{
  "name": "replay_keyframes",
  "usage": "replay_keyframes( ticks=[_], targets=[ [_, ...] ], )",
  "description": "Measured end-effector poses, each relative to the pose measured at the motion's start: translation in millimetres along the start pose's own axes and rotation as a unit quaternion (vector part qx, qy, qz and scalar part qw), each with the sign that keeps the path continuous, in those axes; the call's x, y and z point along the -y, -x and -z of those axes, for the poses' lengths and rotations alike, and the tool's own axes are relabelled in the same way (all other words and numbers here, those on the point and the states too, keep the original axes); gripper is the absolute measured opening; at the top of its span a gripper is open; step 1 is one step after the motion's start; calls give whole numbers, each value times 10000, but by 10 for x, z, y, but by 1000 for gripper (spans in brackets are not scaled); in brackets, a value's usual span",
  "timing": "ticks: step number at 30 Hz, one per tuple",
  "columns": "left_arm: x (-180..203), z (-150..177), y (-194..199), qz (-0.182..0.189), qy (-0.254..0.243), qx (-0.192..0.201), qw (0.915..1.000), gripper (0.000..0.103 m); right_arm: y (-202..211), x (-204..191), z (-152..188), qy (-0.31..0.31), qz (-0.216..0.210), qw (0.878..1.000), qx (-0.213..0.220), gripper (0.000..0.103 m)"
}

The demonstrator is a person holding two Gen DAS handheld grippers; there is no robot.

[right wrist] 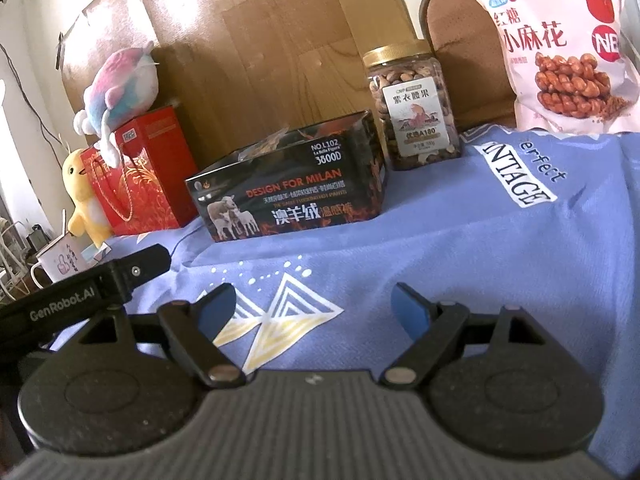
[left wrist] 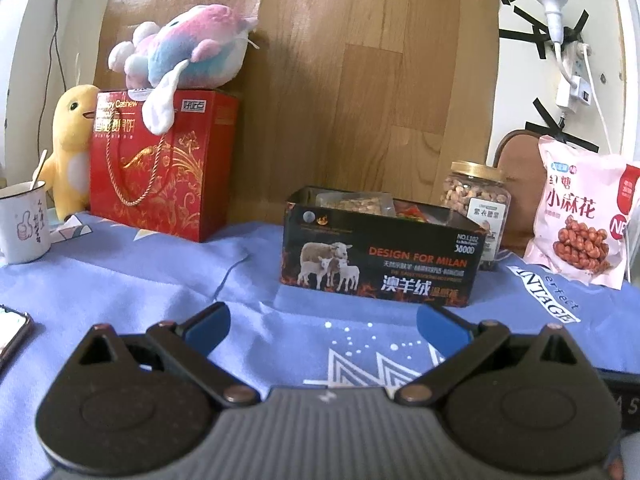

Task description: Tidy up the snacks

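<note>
An open black box [left wrist: 380, 264] printed with sheep stands on the blue cloth and holds snack packets [left wrist: 352, 203]. It also shows in the right wrist view [right wrist: 292, 188]. A gold-lidded jar of nuts [left wrist: 478, 204] [right wrist: 412, 108] stands behind its right end. A pink bag of fried twists [left wrist: 580, 212] [right wrist: 560, 48] leans at the far right. My left gripper [left wrist: 322, 330] is open and empty, in front of the box. My right gripper [right wrist: 314, 306] is open and empty over the cloth, nearer than the box and jar.
A red gift box [left wrist: 160, 164] [right wrist: 140, 176] with a pink-blue plush [left wrist: 188, 46] on top and a yellow plush [left wrist: 72, 144] stand at the left. A white mug [left wrist: 22, 224] [right wrist: 60, 264] and a phone [left wrist: 12, 330] lie left. The left gripper's body [right wrist: 80, 300] shows at the right view's left.
</note>
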State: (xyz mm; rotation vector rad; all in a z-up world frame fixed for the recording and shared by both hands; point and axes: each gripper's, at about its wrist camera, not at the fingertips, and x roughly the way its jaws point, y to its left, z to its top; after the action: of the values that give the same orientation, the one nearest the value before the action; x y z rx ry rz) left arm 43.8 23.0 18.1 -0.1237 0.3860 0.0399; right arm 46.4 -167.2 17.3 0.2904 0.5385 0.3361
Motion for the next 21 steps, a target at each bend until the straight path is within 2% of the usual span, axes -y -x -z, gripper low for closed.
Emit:
replay_keyframes(
  ticks=[21],
  targets=[
    [5,4,-9,-61,-27,-40,10000,103,-10,2,2,-31,33,10000,-21,87]
  ],
)
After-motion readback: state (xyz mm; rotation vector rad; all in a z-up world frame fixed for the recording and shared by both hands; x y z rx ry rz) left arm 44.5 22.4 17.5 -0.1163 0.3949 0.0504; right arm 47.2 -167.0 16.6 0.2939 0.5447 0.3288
